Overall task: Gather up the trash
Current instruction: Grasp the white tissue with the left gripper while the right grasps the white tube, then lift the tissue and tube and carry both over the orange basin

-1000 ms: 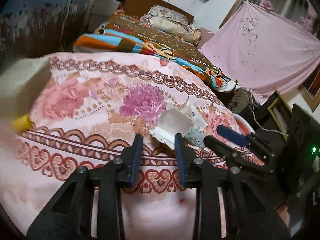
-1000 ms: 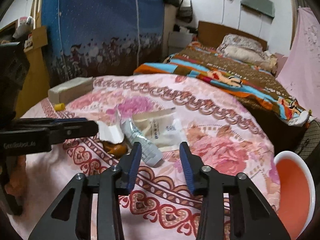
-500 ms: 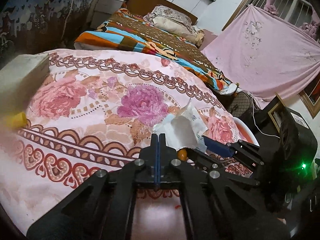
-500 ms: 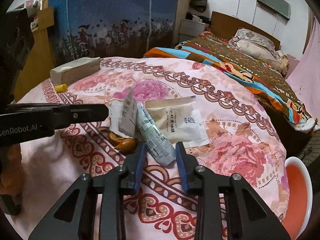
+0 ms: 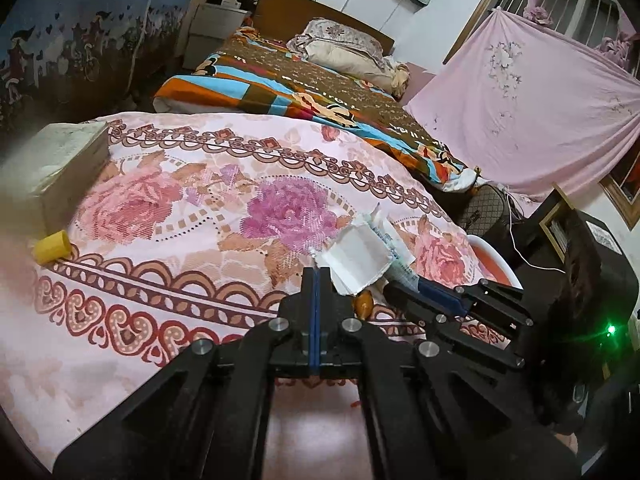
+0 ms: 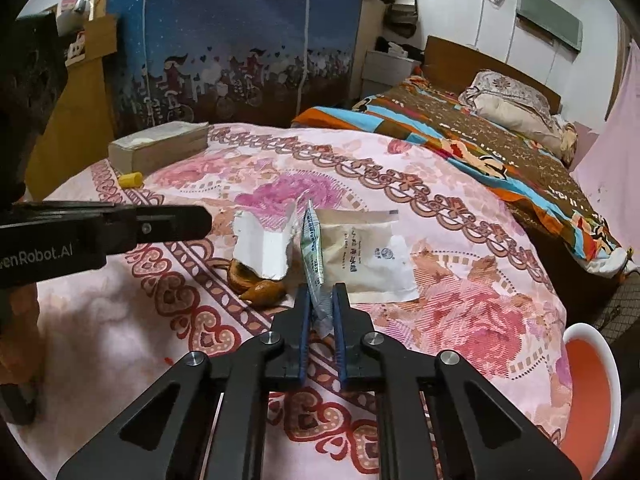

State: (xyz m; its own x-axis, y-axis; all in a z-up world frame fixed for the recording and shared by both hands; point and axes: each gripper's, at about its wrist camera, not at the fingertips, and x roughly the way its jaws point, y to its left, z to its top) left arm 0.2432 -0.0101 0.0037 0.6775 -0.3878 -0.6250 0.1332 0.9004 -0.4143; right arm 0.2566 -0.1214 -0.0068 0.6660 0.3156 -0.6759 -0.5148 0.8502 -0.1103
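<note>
My right gripper (image 6: pixel 320 296) is shut on a flattened white and green tube (image 6: pixel 314 256), whose far end sticks up from the pink floral tablecloth (image 6: pixel 460 248). Left of the tube lie a torn white paper piece (image 6: pixel 262 250) and brown peel scraps (image 6: pixel 260 290); right of it lies a beige paper packet (image 6: pixel 366 260). My left gripper (image 5: pixel 316 276) is shut, its tip just short of the white paper (image 5: pixel 358 262), with nothing seen between the pads. It shows from the side in the right wrist view (image 6: pixel 176 222).
A beige box (image 6: pixel 160 148) and a small yellow cap (image 6: pixel 131 179) sit at the table's far left. A white bin with an orange inside (image 6: pixel 588 396) stands by the table's right edge. A bed (image 6: pixel 480 136) lies behind the table.
My left gripper shut from open and edged toward the white paper. My right gripper closed on the tube and tilted it up off the cloth.
</note>
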